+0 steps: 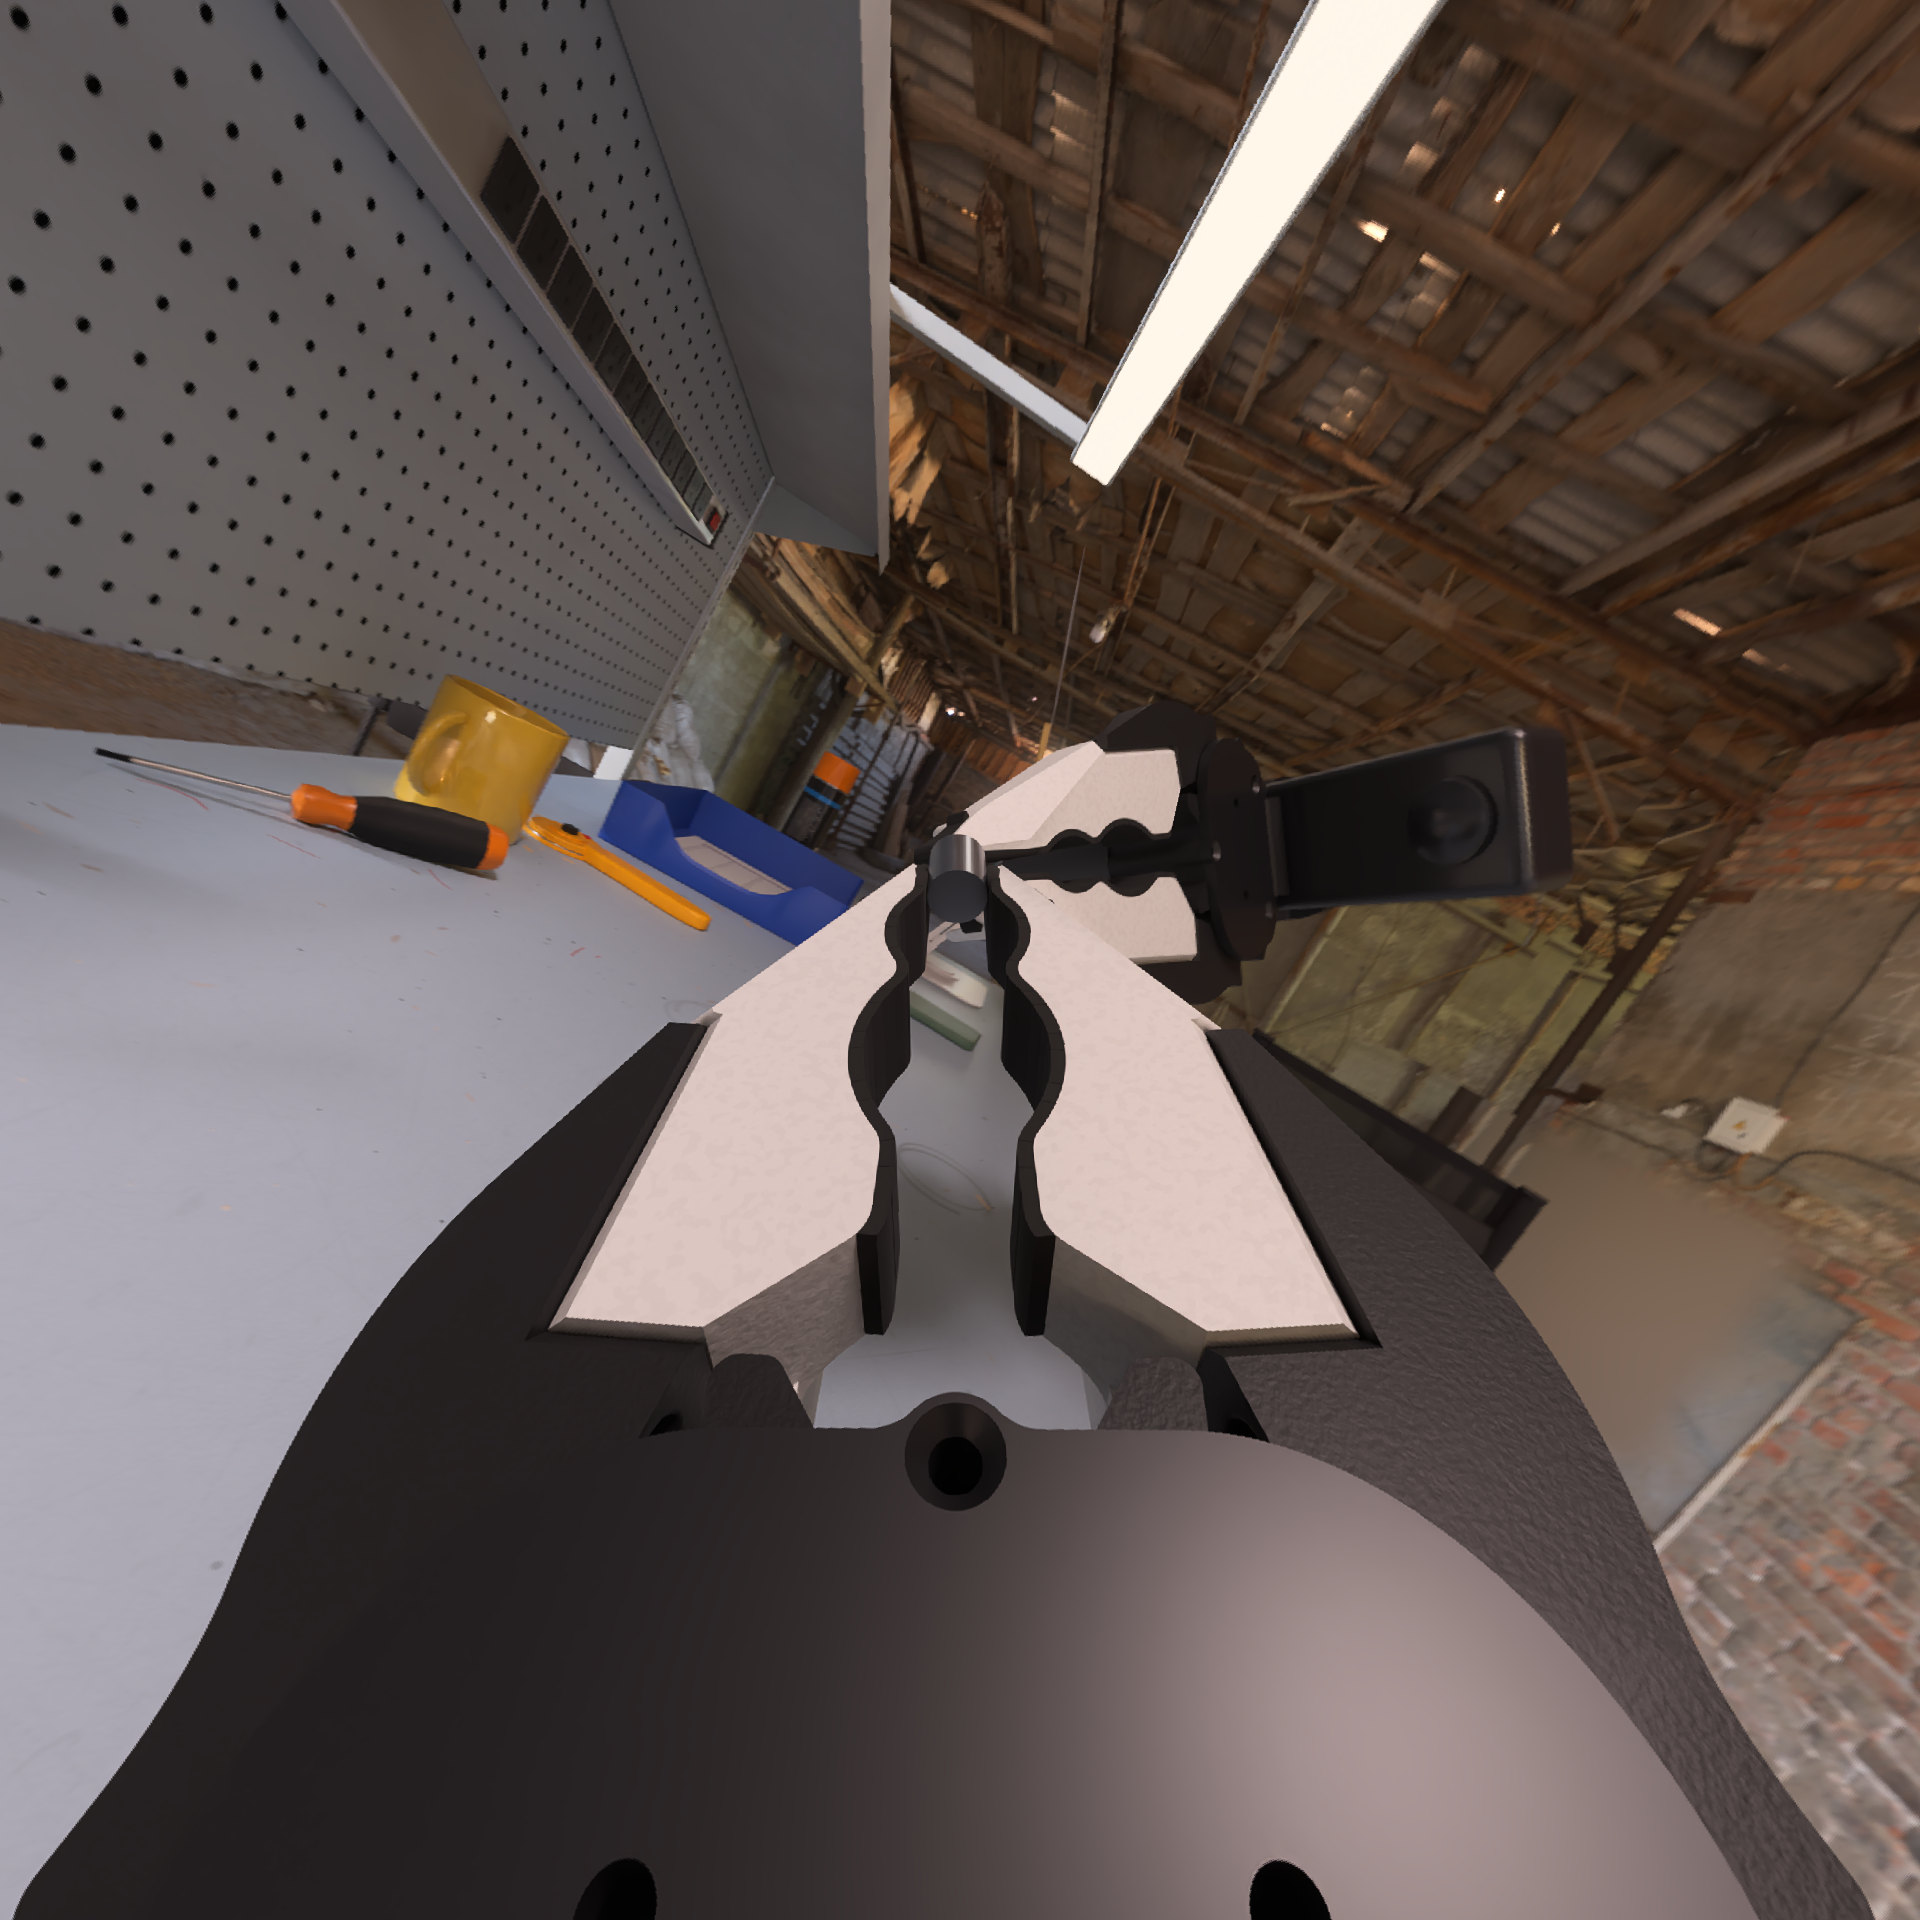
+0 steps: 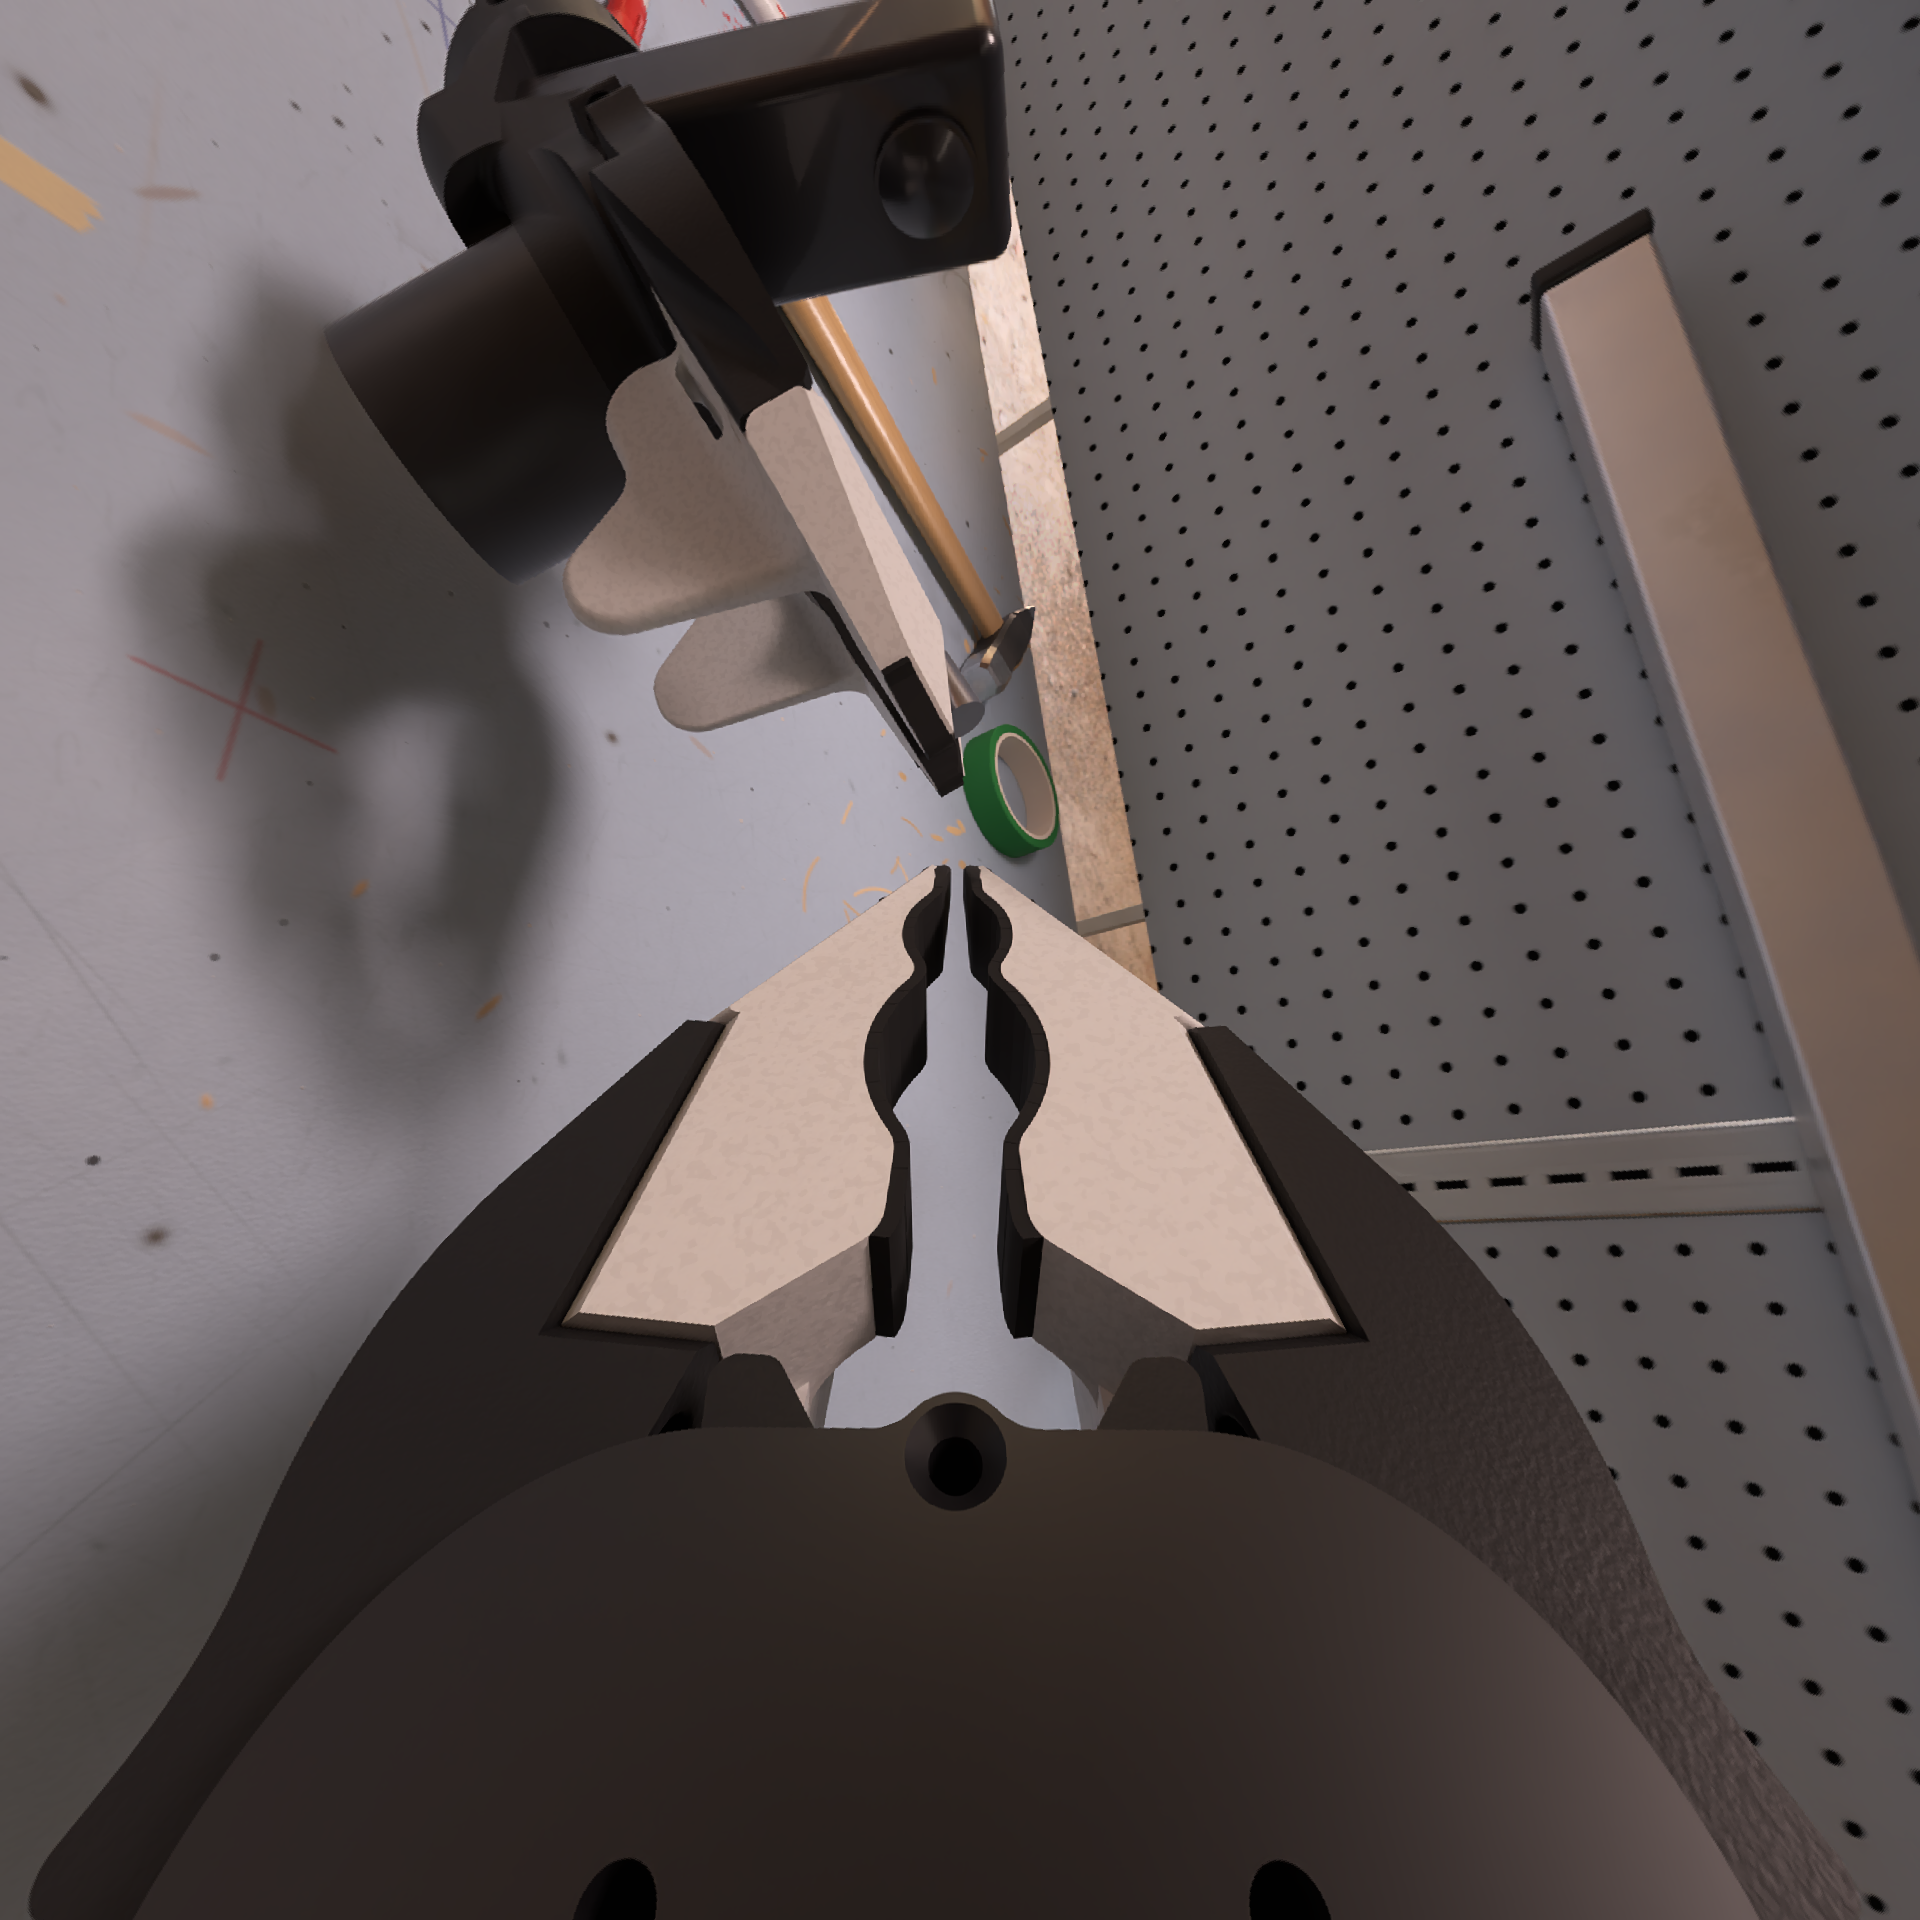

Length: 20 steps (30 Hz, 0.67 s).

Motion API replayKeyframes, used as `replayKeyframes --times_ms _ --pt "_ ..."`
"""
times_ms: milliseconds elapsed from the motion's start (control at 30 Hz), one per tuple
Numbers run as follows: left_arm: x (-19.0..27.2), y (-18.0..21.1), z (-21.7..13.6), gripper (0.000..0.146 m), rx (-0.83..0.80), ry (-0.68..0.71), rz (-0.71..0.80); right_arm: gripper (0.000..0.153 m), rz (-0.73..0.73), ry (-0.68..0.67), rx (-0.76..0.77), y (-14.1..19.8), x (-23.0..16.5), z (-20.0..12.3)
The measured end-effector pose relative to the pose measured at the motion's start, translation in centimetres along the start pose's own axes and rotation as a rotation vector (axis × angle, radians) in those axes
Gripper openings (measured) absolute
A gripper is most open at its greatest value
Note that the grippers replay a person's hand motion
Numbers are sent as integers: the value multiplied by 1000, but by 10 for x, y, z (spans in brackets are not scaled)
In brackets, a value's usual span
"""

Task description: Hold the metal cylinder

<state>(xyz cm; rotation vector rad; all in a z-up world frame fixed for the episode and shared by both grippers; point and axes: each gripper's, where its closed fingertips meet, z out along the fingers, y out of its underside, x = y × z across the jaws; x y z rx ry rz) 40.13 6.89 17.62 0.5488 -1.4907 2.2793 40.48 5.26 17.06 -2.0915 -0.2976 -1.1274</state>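
A small shiny metal cylinder [image 1: 956, 864] sits between the fingertips of my left gripper [image 1: 956, 885], which is shut on it and holds it above the grey bench [image 1: 312, 1039]. In the left wrist view my right gripper [image 1: 1013, 855] comes in from the right, its tips close beside the cylinder. In the right wrist view my right gripper [image 2: 958, 875] has its jaws nearly together with nothing between them. The left gripper [image 2: 935, 764] hangs just beyond it, seen from the side. I cannot make out the cylinder clearly in that view.
A yellow mug [image 1: 478, 758], an orange and black screwdriver [image 1: 405, 826], a yellow cutter [image 1: 623, 875] and a blue tray [image 1: 727, 852] lie by the pegboard wall [image 1: 312, 364]. A green tape roll [image 2: 1010, 792] and a wooden-handled hammer [image 2: 894, 457] lie near the bench's back edge.
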Motion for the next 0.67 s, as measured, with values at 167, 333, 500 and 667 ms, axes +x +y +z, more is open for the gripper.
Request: replayKeyframes --times_ms 167,333,500,667 --pt "0 1 1 10 -13 -27 54 2 36 -36 0 0 -2 -1" --pt "-2 3 2 10 -26 -46 81 2 75 -70 9 1 -6 0" --pt "-4 7 1 10 -60 -55 71 2 127 -89 6 4 -8 0" --pt "-4 11 3 10 -78 -50 55 2 169 -100 8 5 -8 -2"
